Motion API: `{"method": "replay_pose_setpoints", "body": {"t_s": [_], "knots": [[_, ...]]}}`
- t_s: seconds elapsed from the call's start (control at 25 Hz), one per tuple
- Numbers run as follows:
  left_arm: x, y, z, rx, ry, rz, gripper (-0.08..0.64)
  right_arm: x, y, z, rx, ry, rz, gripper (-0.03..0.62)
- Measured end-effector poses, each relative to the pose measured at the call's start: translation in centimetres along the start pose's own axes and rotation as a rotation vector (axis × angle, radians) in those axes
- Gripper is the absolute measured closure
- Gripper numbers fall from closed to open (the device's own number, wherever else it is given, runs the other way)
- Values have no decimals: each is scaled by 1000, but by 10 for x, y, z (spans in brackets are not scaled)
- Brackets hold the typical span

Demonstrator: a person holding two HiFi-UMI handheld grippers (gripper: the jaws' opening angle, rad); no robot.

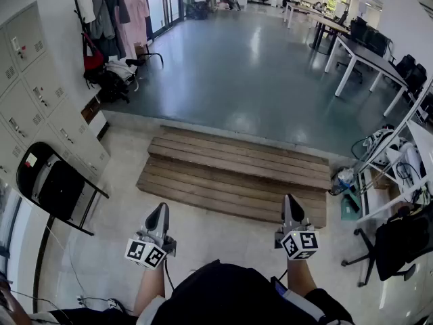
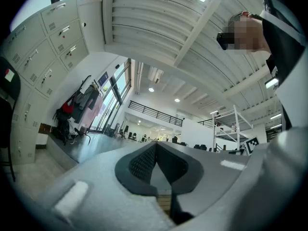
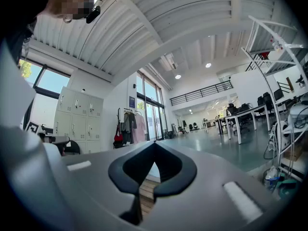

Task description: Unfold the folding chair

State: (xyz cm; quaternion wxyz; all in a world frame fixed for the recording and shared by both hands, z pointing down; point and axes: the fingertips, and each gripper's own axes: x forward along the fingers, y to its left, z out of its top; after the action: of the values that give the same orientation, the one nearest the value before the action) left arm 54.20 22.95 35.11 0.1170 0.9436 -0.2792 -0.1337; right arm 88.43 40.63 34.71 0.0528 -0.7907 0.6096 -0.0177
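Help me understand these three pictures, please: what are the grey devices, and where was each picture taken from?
No robot here: a person holds a two-jaw gripper in each hand. The head view looks down onto the left gripper and right gripper. The other two views come from a camera riding on each gripper, looking along its jaws. Both pairs are shut and hold nothing. The black folding chair leans folded against the lockers at the person's left; wooden steps lie ahead.

We look down on a pale floor [image 1: 115, 249]. On it the black folding chair [image 1: 57, 185] stands against the lockers [image 1: 40, 93] at left, and an office chair [image 1: 396, 246] stands at right. Ahead of us wooden steps [image 1: 233, 171] lie across it. Beyond them spreads a glossy grey-green floor [image 1: 250, 73] bearing white desks [image 1: 362, 56].
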Motion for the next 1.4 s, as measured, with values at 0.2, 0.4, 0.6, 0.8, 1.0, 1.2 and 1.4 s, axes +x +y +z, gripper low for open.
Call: {"method": "replay_pose_setpoints", "body": {"t_s": [0.2,0.4,0.6,0.8,1.0,1.2,1.4], "knots": [[2,-3,0,5,-2,3,561,1,-2,4,17,-8,7,588],[0,-4,-3,-3,1,11,561,-4,-9,4,38,-8,-3,588],[5,-17,-12,5,14,16,561,-7,-16,1,49,8,19,588],[6,-31,-18,7,2,40,561,-8,-29,-2,60,36,53,588],[-8,-49,-20,77,11,116,561,-4,-32,-6,-47,38,107,588],[-47,-49,-19,90,12,234,561,16,-13,-27,-19,59,226,588],[-89,-35,-11,82,7,341,561,35,13,-38,3,90,285,588]]}}
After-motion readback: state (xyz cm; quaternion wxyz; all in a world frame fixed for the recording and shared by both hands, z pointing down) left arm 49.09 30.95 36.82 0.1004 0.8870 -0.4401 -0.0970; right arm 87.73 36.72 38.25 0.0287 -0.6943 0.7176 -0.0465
